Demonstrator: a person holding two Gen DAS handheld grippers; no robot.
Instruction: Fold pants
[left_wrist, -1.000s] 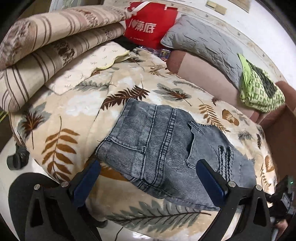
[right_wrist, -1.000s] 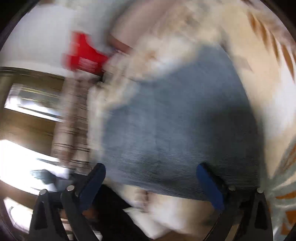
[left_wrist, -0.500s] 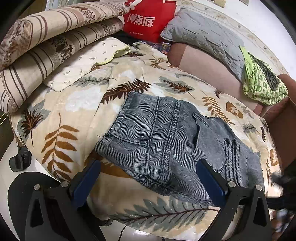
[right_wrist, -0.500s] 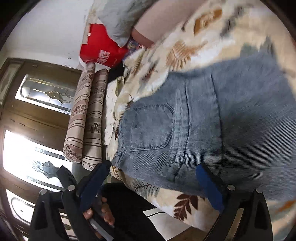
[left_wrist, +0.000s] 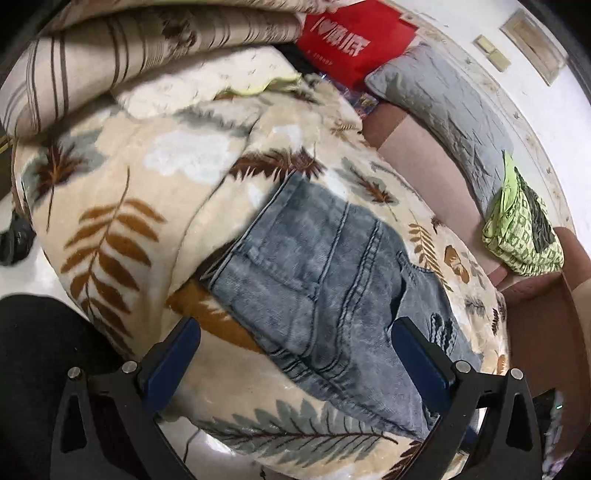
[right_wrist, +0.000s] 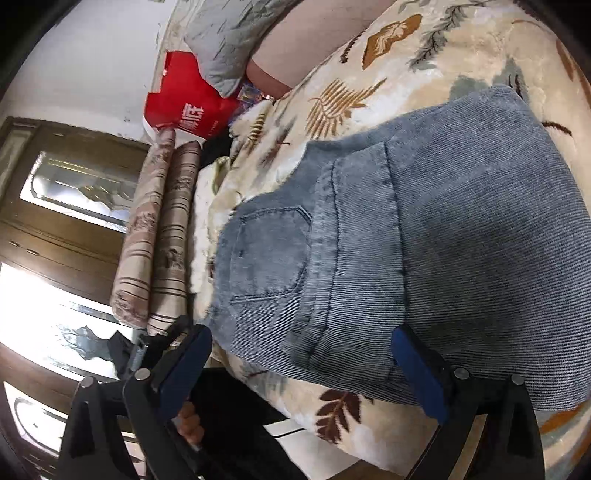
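— Folded yet?
— Looks nearly done. Pants (left_wrist: 332, 280) lying in a small flat stack on the leafy blanket (left_wrist: 122, 206), pocket side up.
— And holding anything?
— No. Left gripper (left_wrist: 295, 350) spread wide, empty. Right gripper (right_wrist: 301, 354) spread wide too. Maybe one more tidy fold left.

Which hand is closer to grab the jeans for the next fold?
Probably the right gripper: its open fingers sit right at the jeans' near edge. The left gripper, also open, seems farther back.
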